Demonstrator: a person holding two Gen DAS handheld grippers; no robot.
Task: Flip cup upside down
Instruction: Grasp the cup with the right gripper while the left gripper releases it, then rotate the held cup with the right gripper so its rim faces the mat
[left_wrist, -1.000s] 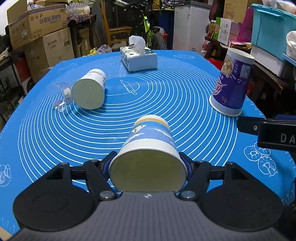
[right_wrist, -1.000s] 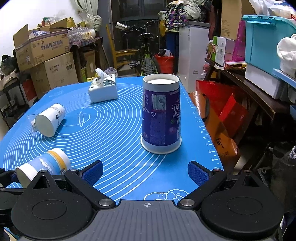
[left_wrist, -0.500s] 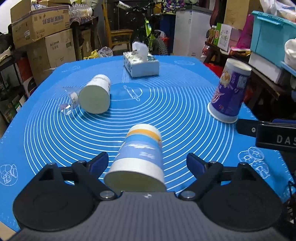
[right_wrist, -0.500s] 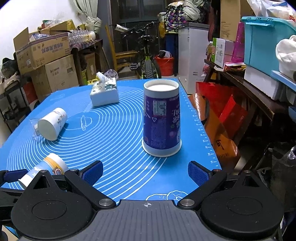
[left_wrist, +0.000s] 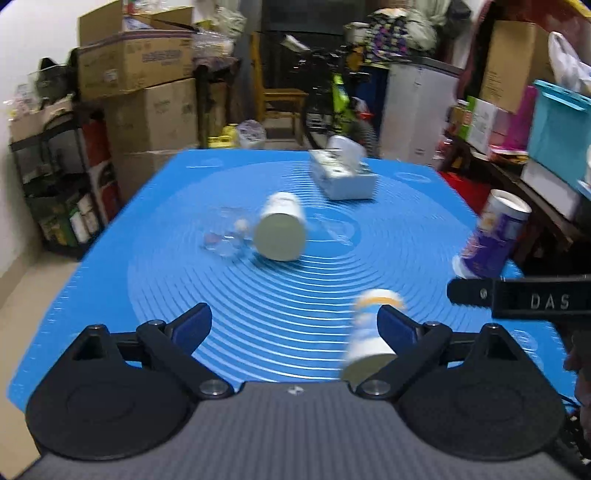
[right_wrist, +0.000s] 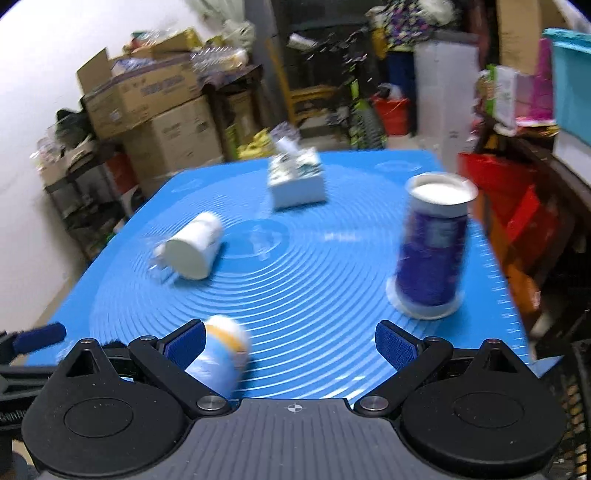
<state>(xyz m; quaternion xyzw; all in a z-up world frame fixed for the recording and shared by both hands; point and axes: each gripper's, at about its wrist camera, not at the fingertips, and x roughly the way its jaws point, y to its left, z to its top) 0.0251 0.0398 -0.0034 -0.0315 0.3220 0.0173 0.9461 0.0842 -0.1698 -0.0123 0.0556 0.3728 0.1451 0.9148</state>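
A light blue and white paper cup (left_wrist: 369, 334) lies on its side on the blue mat (left_wrist: 295, 302), just inside the right finger of my open left gripper (left_wrist: 293, 325). It also shows in the right wrist view (right_wrist: 218, 356), by the left finger of my open right gripper (right_wrist: 291, 345). A purple cup (right_wrist: 432, 247) stands upside down at the right; it shows in the left wrist view (left_wrist: 491, 236) too. A white cup (left_wrist: 282, 230) lies on its side mid-mat. Both grippers are empty. Both views are blurred.
A tissue box (left_wrist: 343, 175) sits at the far side of the mat. A small clear glass (left_wrist: 223, 240) lies next to the white cup. Cardboard boxes (left_wrist: 140, 85), a bicycle and shelves surround the table. The right gripper's finger (left_wrist: 517, 299) shows at the left view's right edge.
My left gripper opened and let go of the light blue cup, then pulled back and swung left. The cup now lies free on the mat. My right gripper also drew back and turned left.
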